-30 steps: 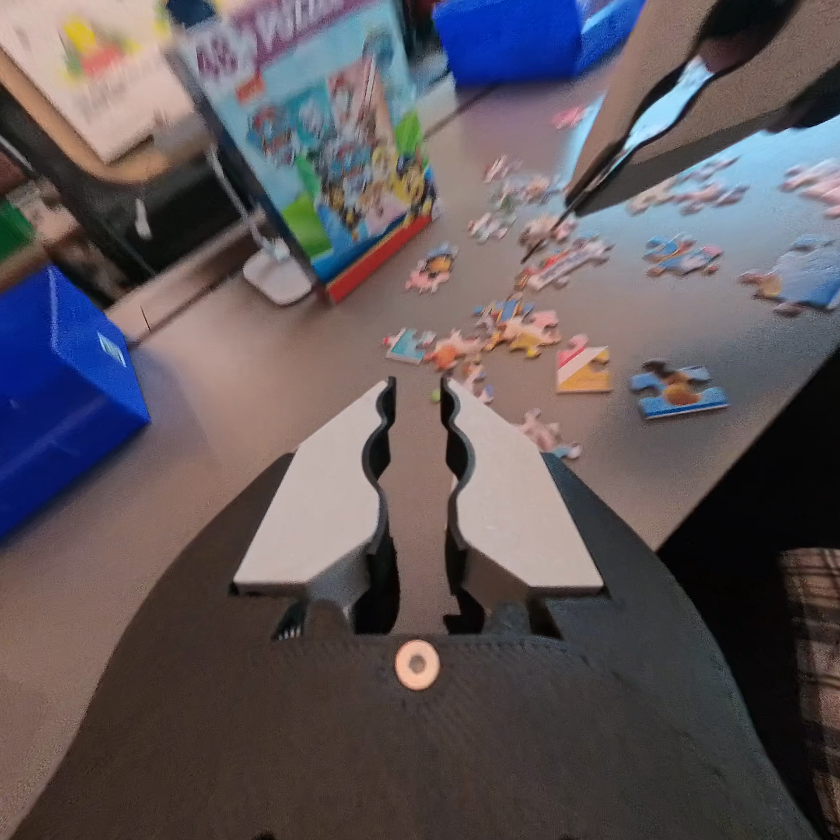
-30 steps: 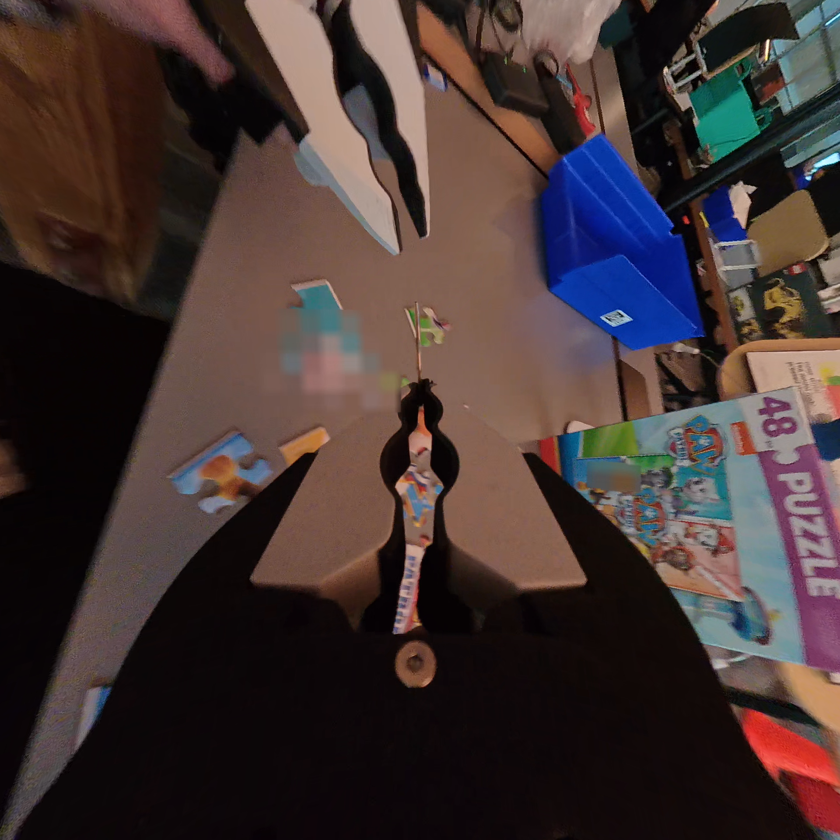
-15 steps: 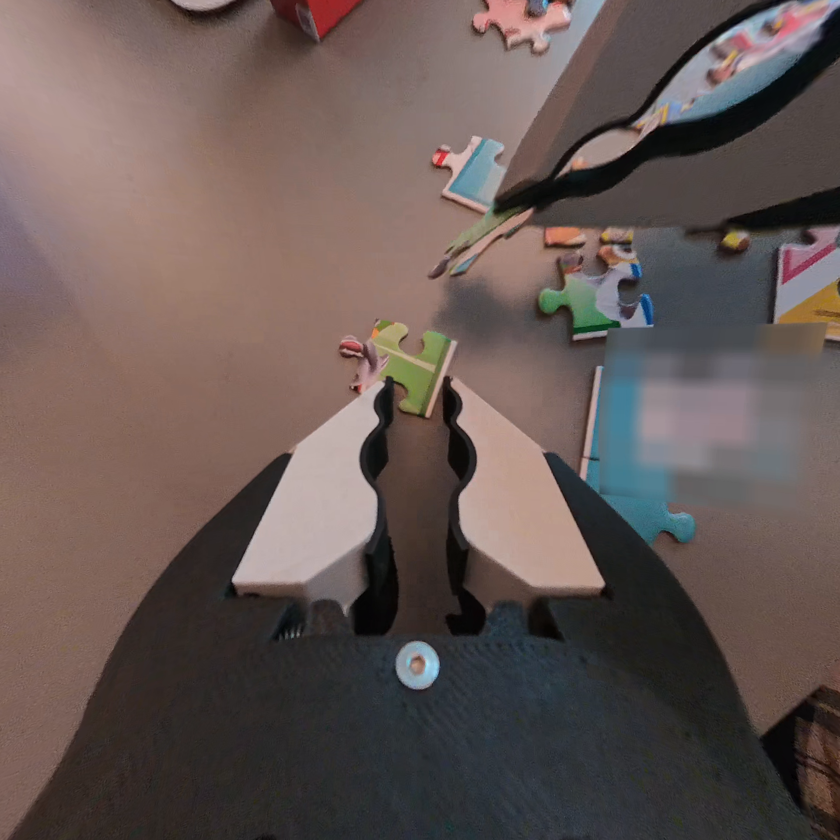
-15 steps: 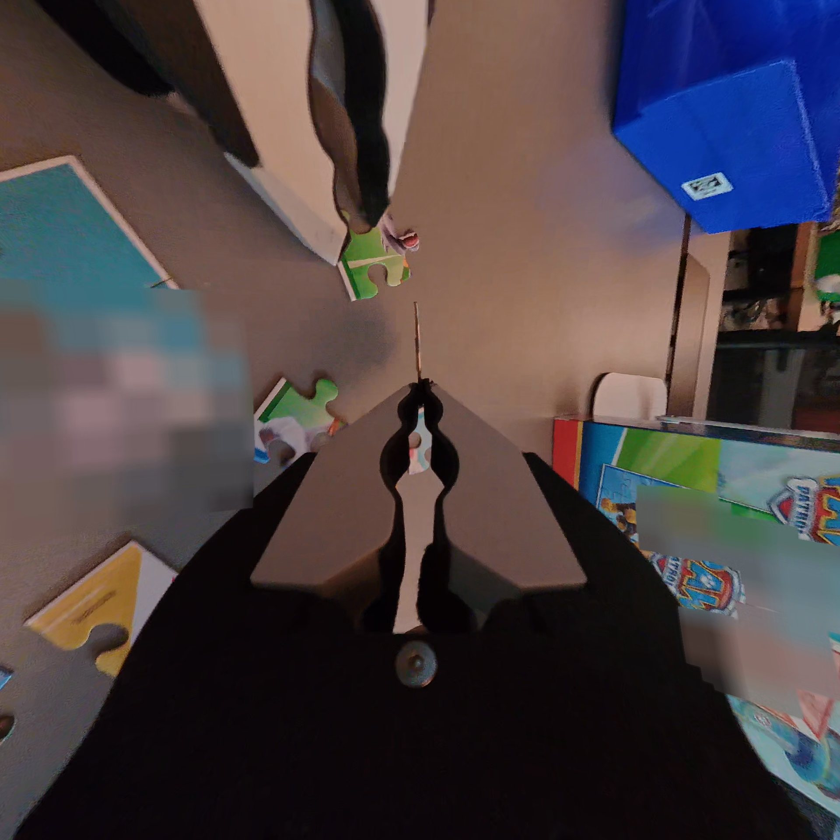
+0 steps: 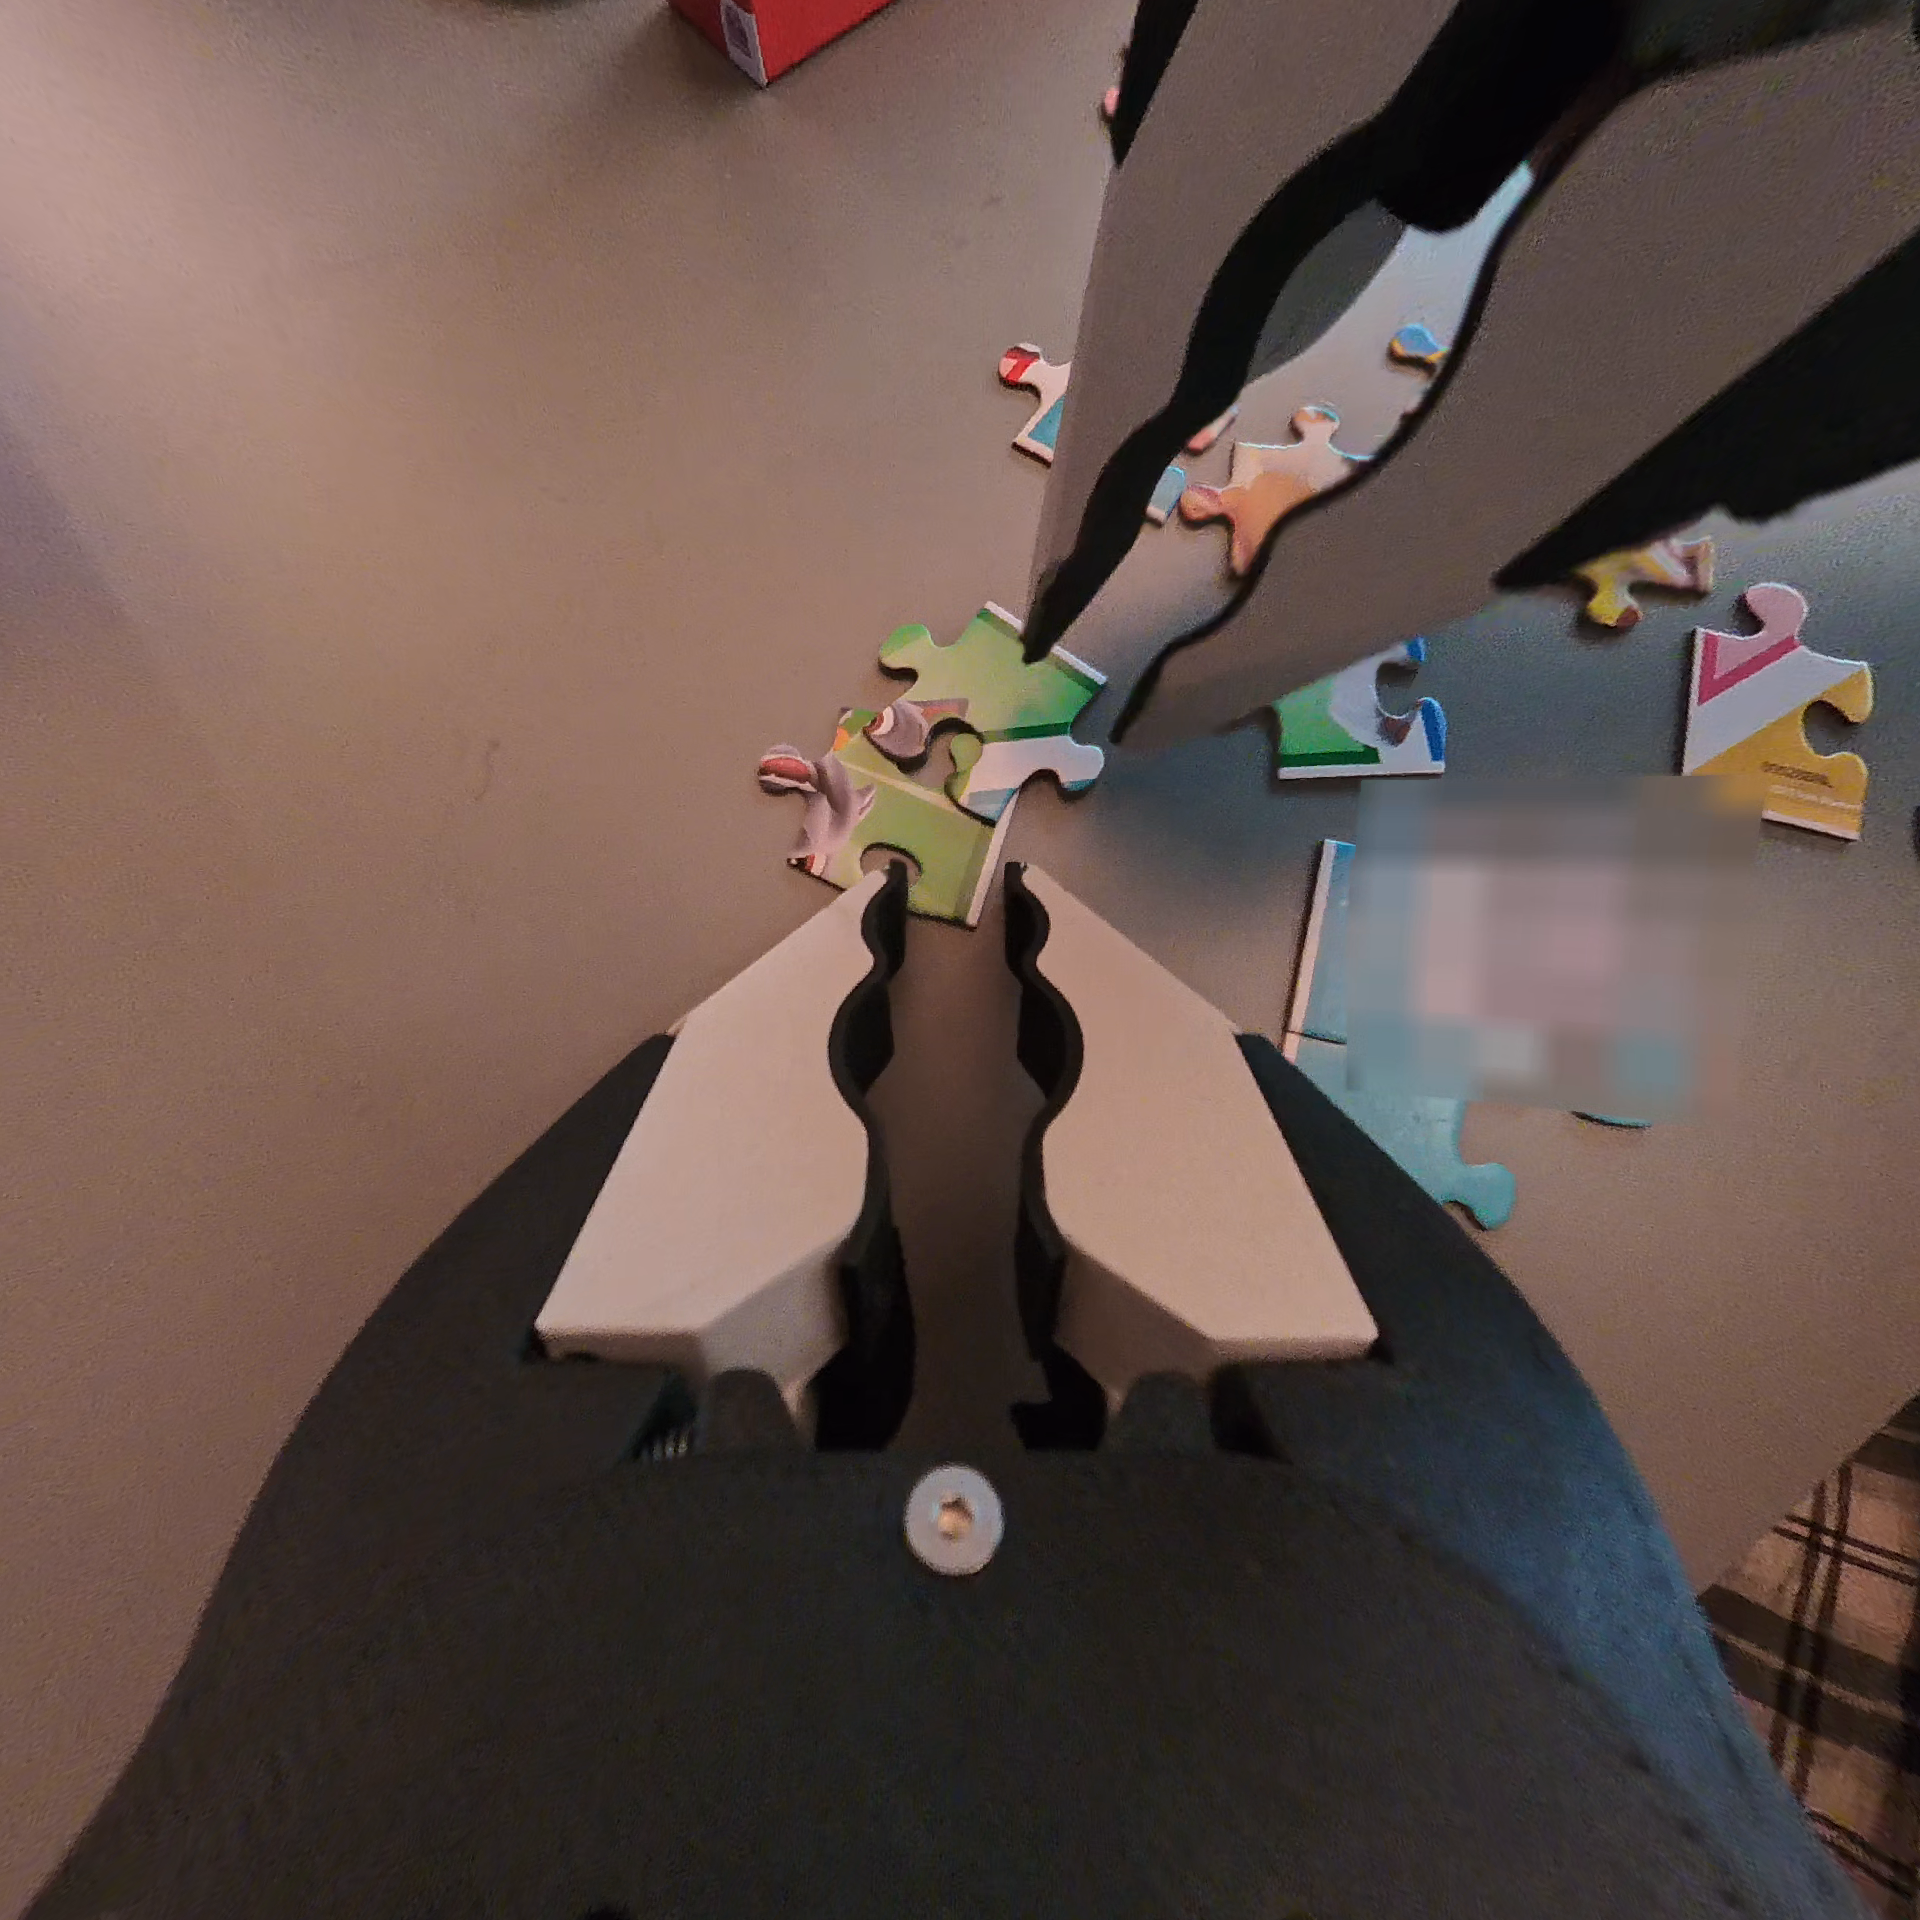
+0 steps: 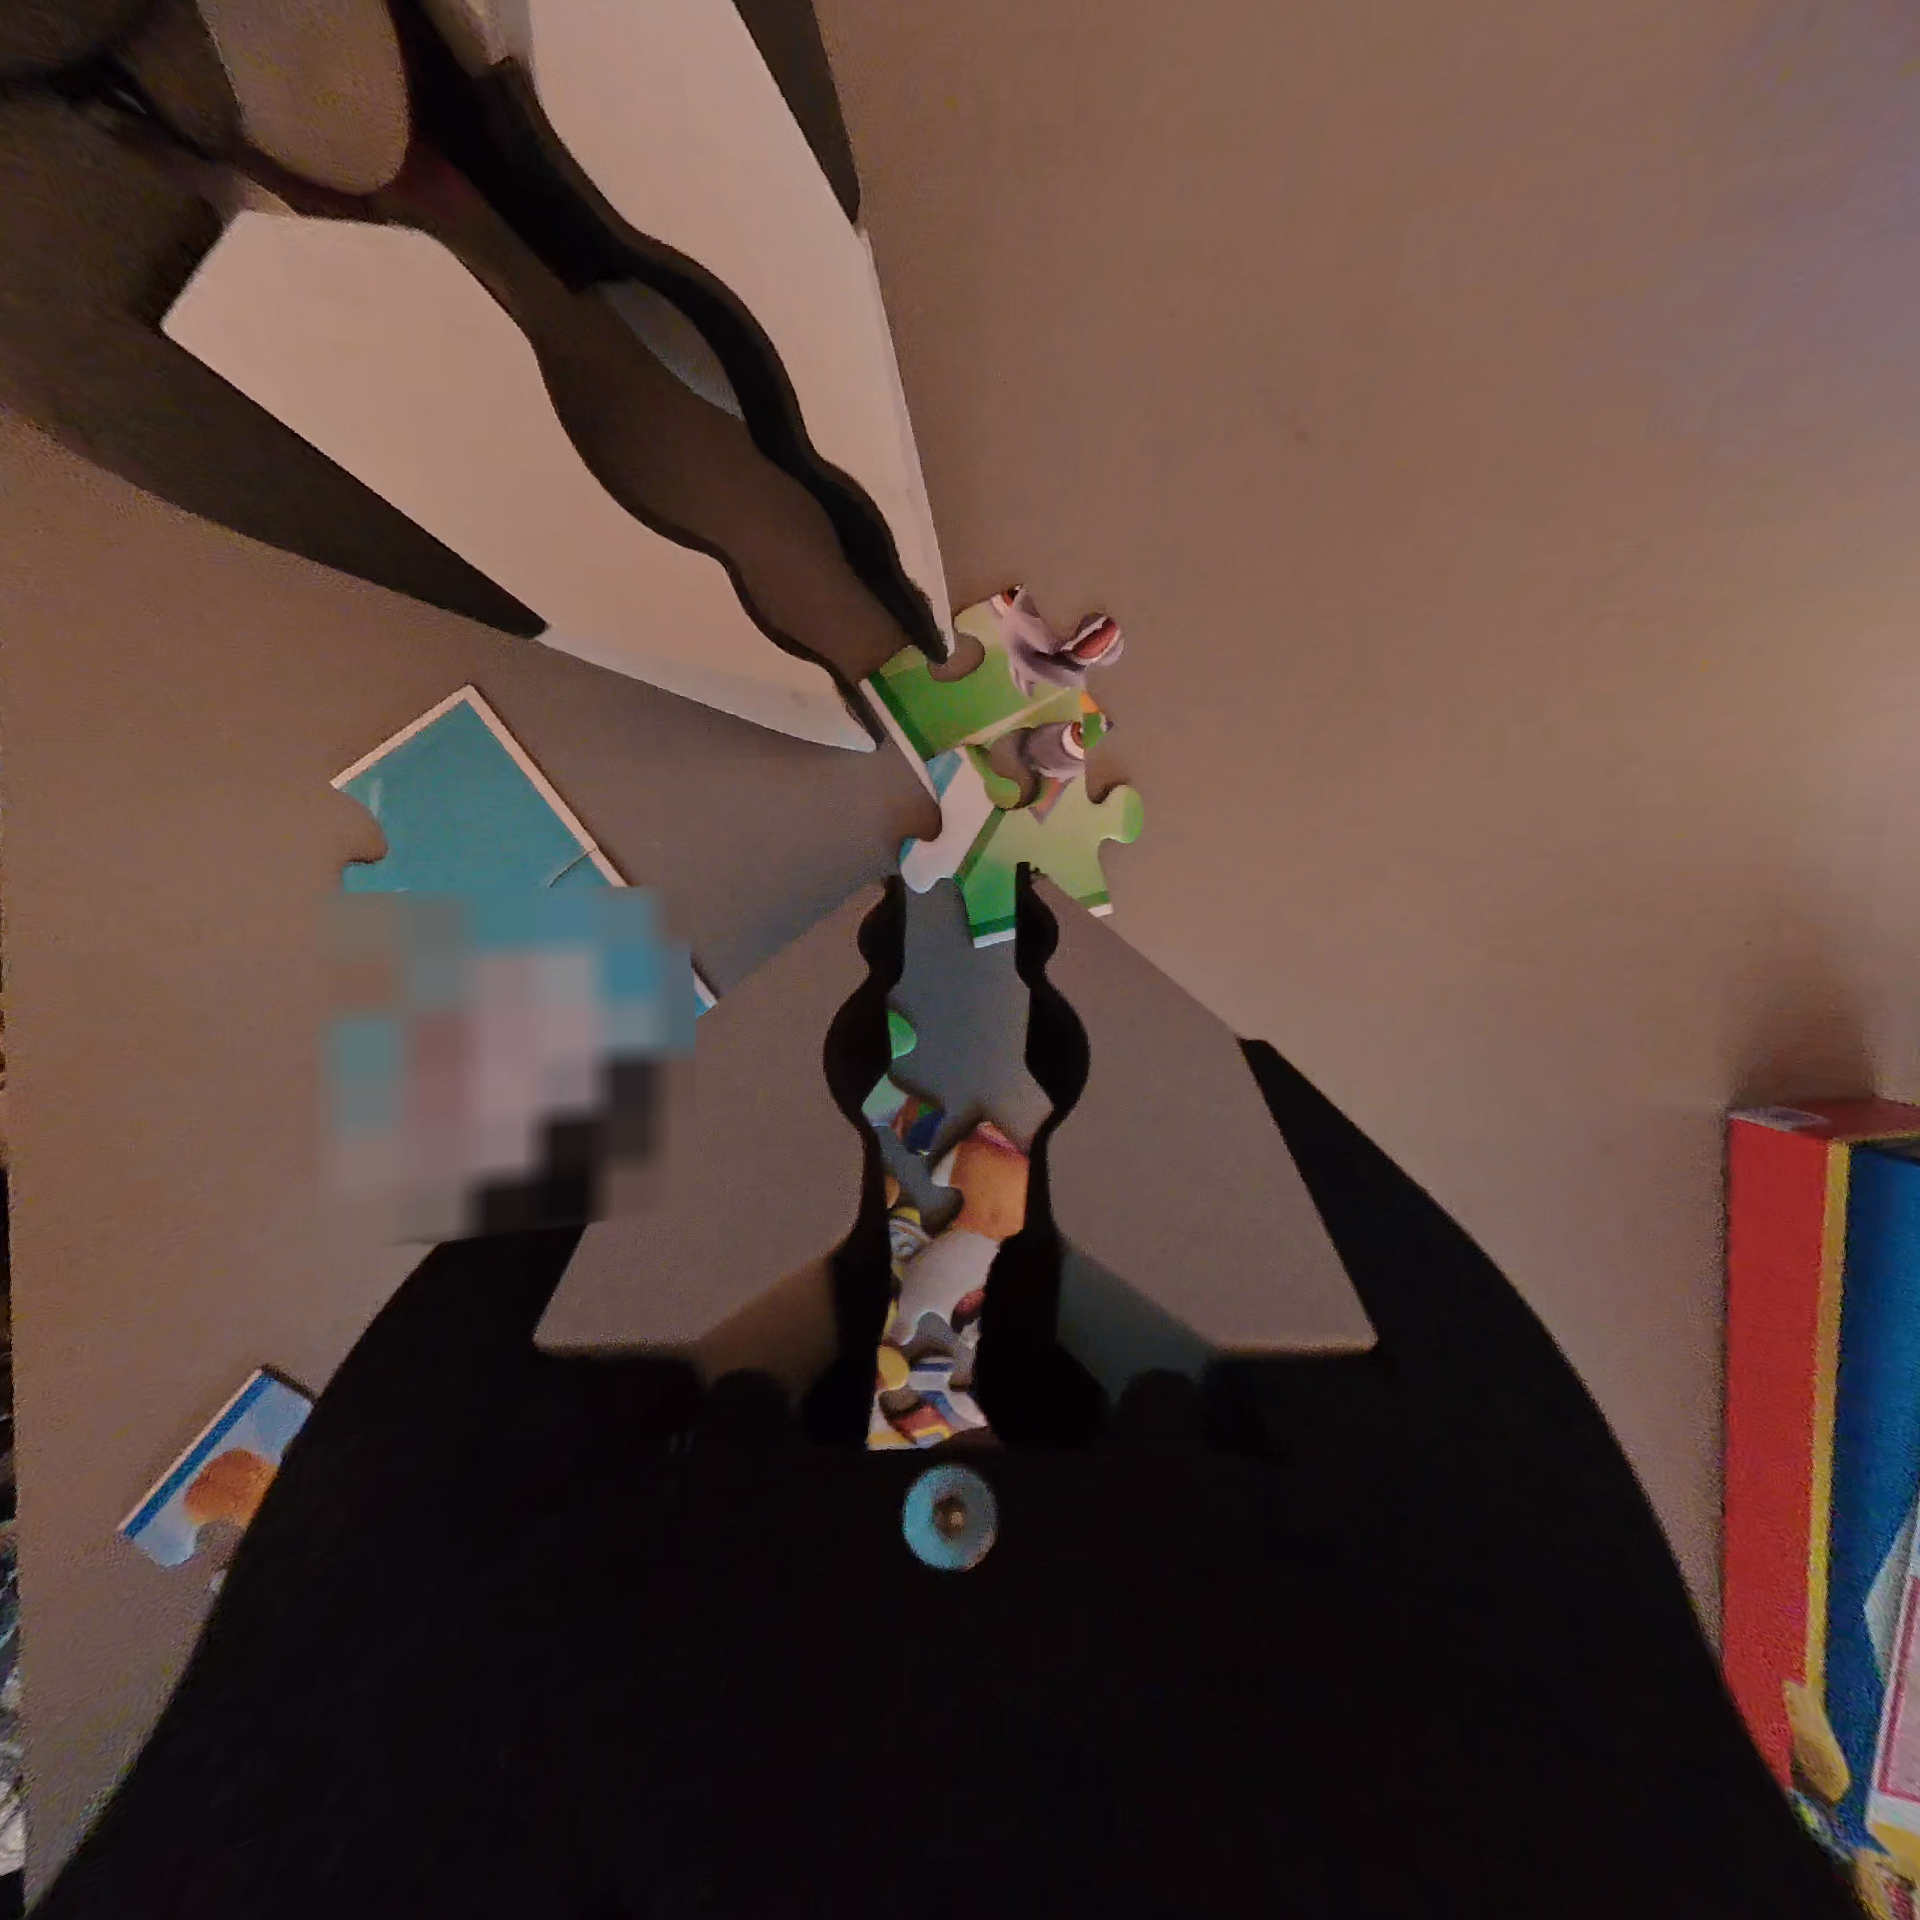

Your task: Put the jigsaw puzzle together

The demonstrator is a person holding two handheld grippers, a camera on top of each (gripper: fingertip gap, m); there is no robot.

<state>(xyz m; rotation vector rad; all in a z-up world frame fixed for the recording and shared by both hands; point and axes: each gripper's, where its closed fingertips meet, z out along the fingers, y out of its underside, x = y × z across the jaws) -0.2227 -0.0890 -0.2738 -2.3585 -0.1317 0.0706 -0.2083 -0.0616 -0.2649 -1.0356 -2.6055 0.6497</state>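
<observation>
The left claw (image 5: 951, 883) points down at the tabletop (image 5: 416, 520), jaws parted and empty, tips at the lower green jigsaw piece (image 5: 914, 847). The right claw (image 6: 956, 883), also parted, seems to touch the upper green piece (image 6: 1049, 847) joined to it.

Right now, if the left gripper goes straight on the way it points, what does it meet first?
Most likely the green pieces. The left gripper is open, with its tips at their near edge. Whether it touches them already, I cannot tell.
</observation>
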